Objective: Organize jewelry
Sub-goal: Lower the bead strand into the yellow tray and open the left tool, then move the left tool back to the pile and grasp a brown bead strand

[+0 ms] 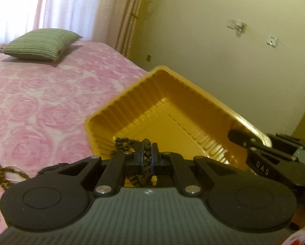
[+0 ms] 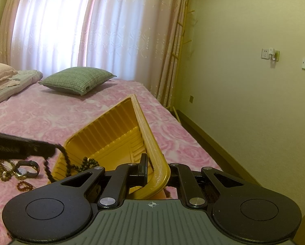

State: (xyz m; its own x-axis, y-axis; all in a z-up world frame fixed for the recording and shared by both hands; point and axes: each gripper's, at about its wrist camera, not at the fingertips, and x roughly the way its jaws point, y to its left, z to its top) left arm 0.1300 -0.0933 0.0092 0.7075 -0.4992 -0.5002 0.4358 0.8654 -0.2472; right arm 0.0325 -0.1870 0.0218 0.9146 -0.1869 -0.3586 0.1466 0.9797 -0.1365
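Note:
A yellow ribbed plastic tray (image 1: 172,110) is tilted up over the pink bed. My right gripper (image 2: 152,168) is shut on the tray's near rim (image 2: 150,143) and holds it tilted. My left gripper (image 1: 146,155) is shut on a dark bead necklace (image 1: 125,143) whose strand drapes over the tray's low edge into the tray (image 2: 87,163). The left gripper also shows in the right wrist view (image 2: 50,149), at the left. On the bedspread left of the tray lie a wristwatch (image 2: 26,169), a brown bead string (image 2: 2,171) and an amber bead bracelet (image 2: 24,185).
The pink rose-pattern bedspread (image 2: 50,114) fills the left and middle. A green striped pillow (image 2: 77,79) lies at the far end by the curtains. The bed's right edge drops to the floor beside a pale wall with sockets (image 2: 266,54).

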